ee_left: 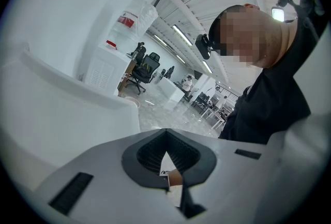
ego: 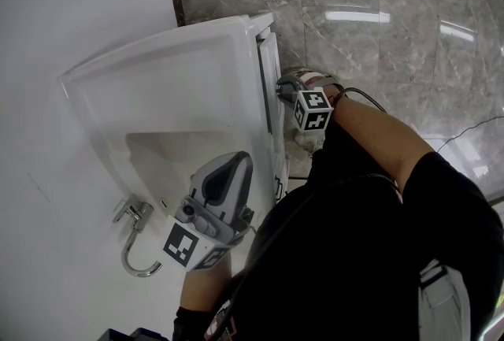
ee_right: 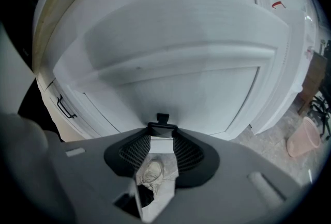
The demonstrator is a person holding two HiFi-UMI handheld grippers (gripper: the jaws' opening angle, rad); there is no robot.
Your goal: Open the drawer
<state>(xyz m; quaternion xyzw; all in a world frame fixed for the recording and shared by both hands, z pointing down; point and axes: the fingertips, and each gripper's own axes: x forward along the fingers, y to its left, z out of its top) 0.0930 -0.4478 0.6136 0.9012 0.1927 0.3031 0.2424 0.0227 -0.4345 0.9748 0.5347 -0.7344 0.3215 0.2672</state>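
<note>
A person with a black sleeve point(ego: 378, 146) stands at a white washbasin point(ego: 157, 87) set on a vanity cabinet point(ee_right: 287, 78), a hand-held gripper in each hand. The right hand-held gripper point(ego: 282, 84) points down at the cabinet front, where the drawer point(ee_right: 170, 83) sits just under the basin's rim. Its jaws stand wide and close on the small black drawer handle point(ee_right: 162, 118), whose ends meet the pads on either side. In the head view a dark slit runs between the drawer's front panel and the basin's edge; how far out the drawer stands cannot be told.

The left hand-held gripper point(ego: 235, 168) hangs over the basin bowl near the chrome tap point(ego: 135, 241), its jaws narrow, tips together, with nothing between them. Each gripper carries a cube with square markers point(ego: 313, 111).

A second black handle point(ee_right: 64, 106) shows on the panel to the left in the right gripper view, and a pink bin point(ee_right: 302, 137) stands on the floor to the right. A grey marble floor point(ego: 394, 16) spreads beside the cabinet. Behind the person, the left gripper view takes in an open office with desk chairs point(ee_left: 149, 66).
</note>
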